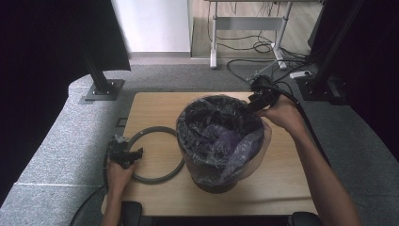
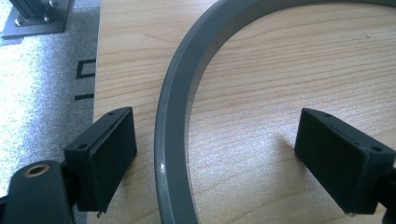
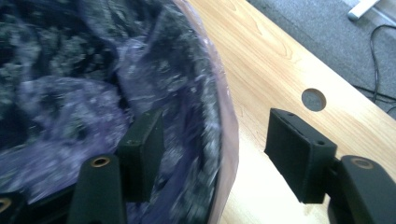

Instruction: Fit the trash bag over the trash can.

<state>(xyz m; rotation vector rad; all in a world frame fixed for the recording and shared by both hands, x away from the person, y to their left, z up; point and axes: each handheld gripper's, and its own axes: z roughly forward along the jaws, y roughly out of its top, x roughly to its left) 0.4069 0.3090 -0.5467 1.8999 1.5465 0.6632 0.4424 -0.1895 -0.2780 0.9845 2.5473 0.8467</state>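
Note:
A dark bin (image 1: 214,181) lined with a clear purplish bag (image 1: 221,136) stands mid-table. Left of it a grey plastic ring (image 1: 155,128) lies flat on the wood. My left gripper (image 1: 134,154) rests at the ring's left side. Its jaws stand open astride the ring band (image 2: 175,140), and neither pad touches it. At the bin's far right rim is my right gripper (image 1: 249,106), also open. One of its pads (image 3: 142,149) is inside the bag-covered rim (image 3: 224,107) and the other (image 3: 299,154) is outside, clear of the plastic.
The wooden table (image 1: 155,106) has a round hole (image 3: 313,99) near the bin. Grey carpeted flooring surrounds it. A black frame post on a foot plate (image 1: 101,87) stands at the back left, and cables (image 1: 263,47) and desk legs lie beyond the far edge.

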